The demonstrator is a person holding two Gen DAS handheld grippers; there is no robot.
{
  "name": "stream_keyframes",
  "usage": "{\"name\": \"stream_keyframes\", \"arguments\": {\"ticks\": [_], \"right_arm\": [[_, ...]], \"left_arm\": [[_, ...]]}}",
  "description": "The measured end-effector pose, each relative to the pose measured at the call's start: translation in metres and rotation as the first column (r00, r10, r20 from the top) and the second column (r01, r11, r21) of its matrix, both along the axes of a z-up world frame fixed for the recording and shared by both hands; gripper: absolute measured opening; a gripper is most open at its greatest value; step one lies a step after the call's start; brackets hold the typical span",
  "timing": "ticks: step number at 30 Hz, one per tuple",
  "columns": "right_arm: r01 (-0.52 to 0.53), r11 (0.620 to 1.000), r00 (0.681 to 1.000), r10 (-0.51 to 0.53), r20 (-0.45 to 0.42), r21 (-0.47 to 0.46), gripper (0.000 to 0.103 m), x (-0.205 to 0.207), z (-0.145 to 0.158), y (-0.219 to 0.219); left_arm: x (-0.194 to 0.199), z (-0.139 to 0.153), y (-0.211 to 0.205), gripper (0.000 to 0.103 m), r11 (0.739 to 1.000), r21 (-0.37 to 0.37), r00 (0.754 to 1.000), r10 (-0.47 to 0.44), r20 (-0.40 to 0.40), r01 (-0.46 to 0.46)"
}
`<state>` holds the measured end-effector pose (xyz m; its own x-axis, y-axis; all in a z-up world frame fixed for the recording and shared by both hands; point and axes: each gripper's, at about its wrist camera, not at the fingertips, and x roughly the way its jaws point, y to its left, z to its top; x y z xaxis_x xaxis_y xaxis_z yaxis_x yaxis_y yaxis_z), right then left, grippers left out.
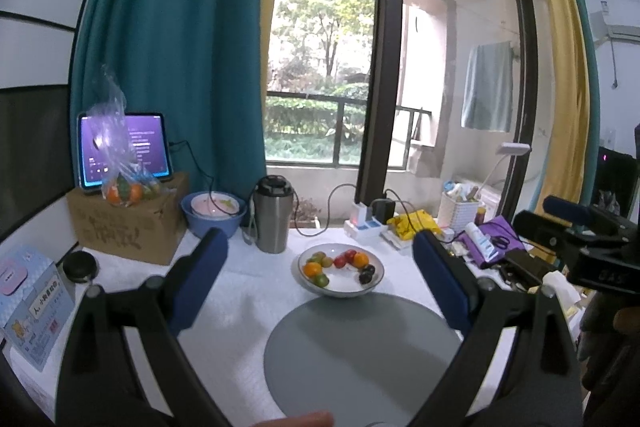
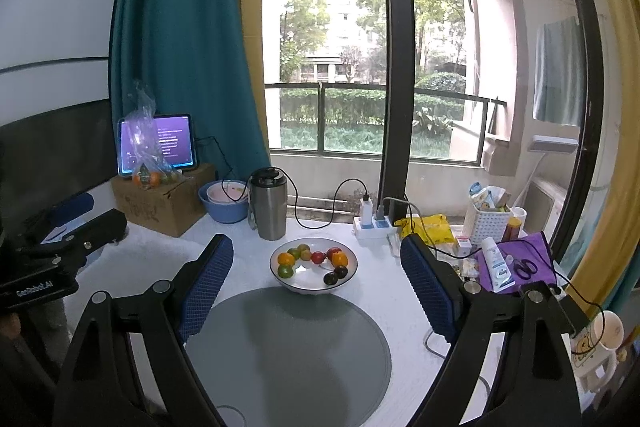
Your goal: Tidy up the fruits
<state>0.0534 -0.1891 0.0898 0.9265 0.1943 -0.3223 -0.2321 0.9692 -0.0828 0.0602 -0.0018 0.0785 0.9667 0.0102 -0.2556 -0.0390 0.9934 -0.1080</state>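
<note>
A white bowl (image 1: 340,291) (image 2: 312,286) stands mid-table and holds several small fruits: oranges (image 1: 312,269), green ones (image 1: 321,281), red ones (image 2: 318,257) and dark plums (image 2: 340,271). In front of it lies a round grey mat (image 1: 360,347) (image 2: 288,347) with nothing on it. My left gripper (image 1: 320,237) hovers open over the mat, short of the bowl, and nothing is between its blue pads (image 1: 200,263). My right gripper (image 2: 316,243) is likewise open and empty, aimed at the bowl. A clear bag of fruit (image 1: 124,187) (image 2: 152,177) rests on a cardboard box.
Behind the bowl are a steel tumbler (image 2: 269,205), a blue basin (image 2: 224,207), a tablet (image 2: 160,143) on the cardboard box (image 1: 128,227) and a power strip (image 2: 372,225). At the right are a yellow bag (image 2: 430,225), a white basket (image 2: 486,223), a purple cloth with scissors (image 2: 524,265) and a cup (image 2: 604,339).
</note>
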Motion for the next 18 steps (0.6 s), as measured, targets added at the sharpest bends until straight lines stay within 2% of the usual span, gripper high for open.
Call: {"name": "stream_keyframes", "arguments": {"ticks": [18], "right_arm": [[0.005,1.0,1.0,-0.005,0.003,0.006,0.088,0.001,-0.0015,-0.0012]], "left_arm": [[0.0027,0.0014,0.0026,0.095,1.0,-0.004,1.0,-0.015,-0.002,0.015]]}}
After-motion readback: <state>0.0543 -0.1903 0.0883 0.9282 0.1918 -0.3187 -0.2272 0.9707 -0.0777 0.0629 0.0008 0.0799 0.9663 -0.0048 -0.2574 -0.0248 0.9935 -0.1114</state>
